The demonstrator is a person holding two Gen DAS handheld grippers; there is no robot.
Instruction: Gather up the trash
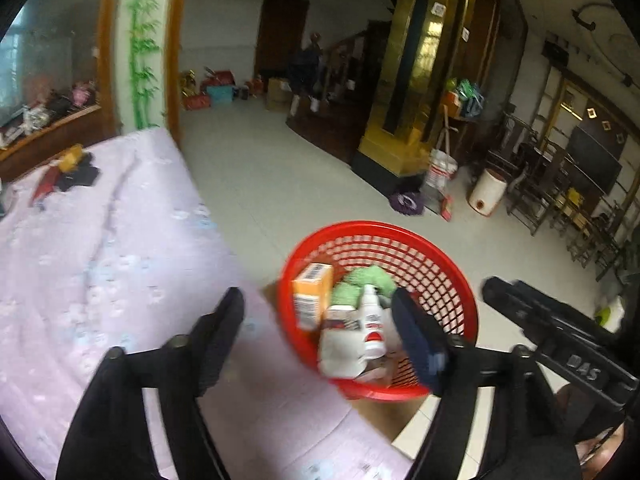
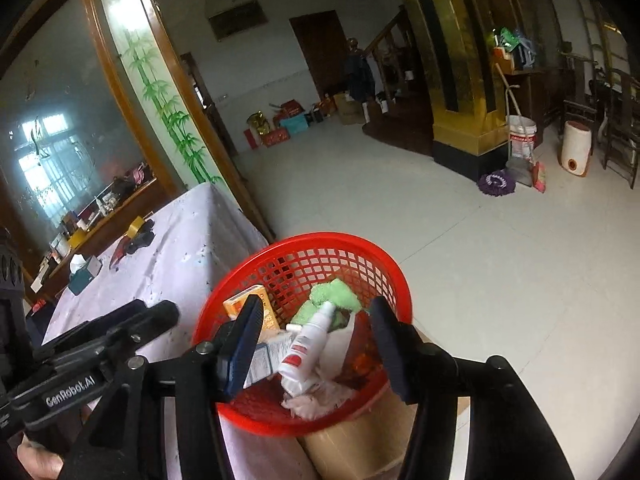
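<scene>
1. Several pieces of trash lie in a red mesh basket: a white spray bottle, an orange carton, a green cloth, a second small box and crumpled pale paper.
2. The basket sits on a brown cardboard box on the floor, just beside the corner of a tabletop covered with a lilac flowered cloth.
3. The spray bottle's long axis runs from the near wall of the basket up and away towards the green cloth, its nozzle end at the far end.
4. The left tool stands wide with nothing between its fingers; its right finger hangs over the basket and its left finger over the tabletop edge, so the basket lies ahead and to its right.
5. The right tool also stands wide and holds nothing; the basket lies straight ahead and below, framed between both fingers. I judge this tool the better centred on it.
6. Each tool shows in the other's view, side by side and near each other.
7. Further along the tabletop, well apart from the basket, lie a roll of yellow tape, some dark items and a tissue box.
8. Beyond is a pale tiled floor, with a gold pillar, buckets and a purple mop head in the distance.
</scene>
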